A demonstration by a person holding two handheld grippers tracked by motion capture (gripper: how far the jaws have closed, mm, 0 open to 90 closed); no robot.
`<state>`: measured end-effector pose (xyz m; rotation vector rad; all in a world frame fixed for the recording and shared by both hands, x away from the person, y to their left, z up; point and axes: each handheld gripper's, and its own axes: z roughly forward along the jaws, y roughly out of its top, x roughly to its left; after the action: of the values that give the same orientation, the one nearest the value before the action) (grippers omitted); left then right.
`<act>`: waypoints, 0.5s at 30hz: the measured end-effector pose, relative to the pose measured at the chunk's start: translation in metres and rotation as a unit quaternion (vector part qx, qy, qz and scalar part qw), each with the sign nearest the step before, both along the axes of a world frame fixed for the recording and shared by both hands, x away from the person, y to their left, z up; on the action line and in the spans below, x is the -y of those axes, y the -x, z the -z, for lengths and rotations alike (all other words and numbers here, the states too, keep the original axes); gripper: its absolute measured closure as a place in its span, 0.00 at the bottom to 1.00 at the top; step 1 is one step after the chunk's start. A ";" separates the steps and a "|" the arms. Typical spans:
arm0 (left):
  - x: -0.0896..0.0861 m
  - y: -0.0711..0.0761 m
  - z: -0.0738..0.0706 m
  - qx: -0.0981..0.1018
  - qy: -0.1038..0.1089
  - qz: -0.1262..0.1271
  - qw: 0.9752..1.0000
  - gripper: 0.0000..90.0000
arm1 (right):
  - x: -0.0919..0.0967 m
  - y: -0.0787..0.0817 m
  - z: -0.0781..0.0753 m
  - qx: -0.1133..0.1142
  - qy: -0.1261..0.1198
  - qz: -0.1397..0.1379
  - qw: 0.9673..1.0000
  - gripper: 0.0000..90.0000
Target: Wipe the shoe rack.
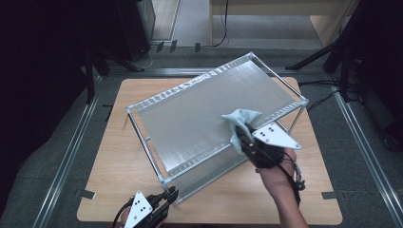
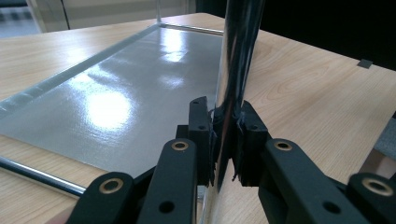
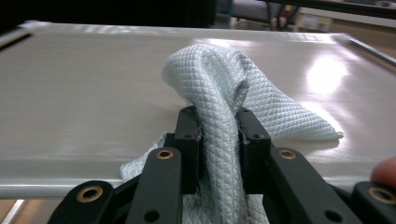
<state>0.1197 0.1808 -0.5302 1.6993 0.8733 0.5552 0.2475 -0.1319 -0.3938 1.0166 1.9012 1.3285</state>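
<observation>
Wooden table [image 1: 119, 190]: right claw [image 3: 218, 128] pinches pale quilted cloth [image 3: 224, 79] on shelf top [image 1: 190, 118]; left claw [image 2: 223, 135] clamps shelf post [image 2: 236, 60].

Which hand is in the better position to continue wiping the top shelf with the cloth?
The right. The right gripper is shut on the cloth, which lies on the top shelf. The left gripper is clamped on the rack's corner post, steadying it.

A two-tier shelf rack [image 1: 190, 114] stands on the wooden table [image 1: 119, 190], set askew across it. A cloth [image 1: 240, 121] lies on the top shelf near its right near edge. The rack's near corner post [image 2: 236, 70] stands at the table's near side, left of centre.
</observation>
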 end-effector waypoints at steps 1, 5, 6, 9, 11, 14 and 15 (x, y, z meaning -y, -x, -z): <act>0.000 0.000 0.000 0.000 0.000 0.000 1.000 0.90 | -0.006 0.002 0.000 0.000 0.001 -0.008 1.000 0.83; 0.000 0.000 0.000 -0.001 0.001 0.000 1.000 0.90 | -0.037 0.014 0.000 -0.002 0.008 -0.053 0.999 0.83; 0.001 0.000 0.000 -0.001 0.002 0.000 1.000 0.90 | -0.045 0.018 0.000 -0.002 0.011 -0.066 0.998 0.83; 0.001 0.000 0.000 -0.001 0.003 -0.001 1.000 0.90 | -0.070 0.031 -0.001 -0.003 0.020 -0.107 0.994 0.83; 0.002 -0.001 0.000 -0.001 0.005 -0.001 1.000 0.90 | -0.083 0.038 -0.001 -0.005 0.022 -0.129 0.991 0.82; 0.002 0.000 0.000 -0.001 0.004 -0.002 1.000 0.90 | -0.104 0.051 -0.001 -0.005 0.028 -0.170 0.985 0.81; 0.001 0.000 0.000 -0.001 0.003 -0.001 1.000 0.90 | -0.108 0.053 -0.001 -0.006 0.029 -0.180 0.983 0.81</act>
<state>0.1200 0.1794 -0.5305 1.6944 0.8772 0.5519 0.1947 -0.0241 -0.3929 0.6721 2.1915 1.4539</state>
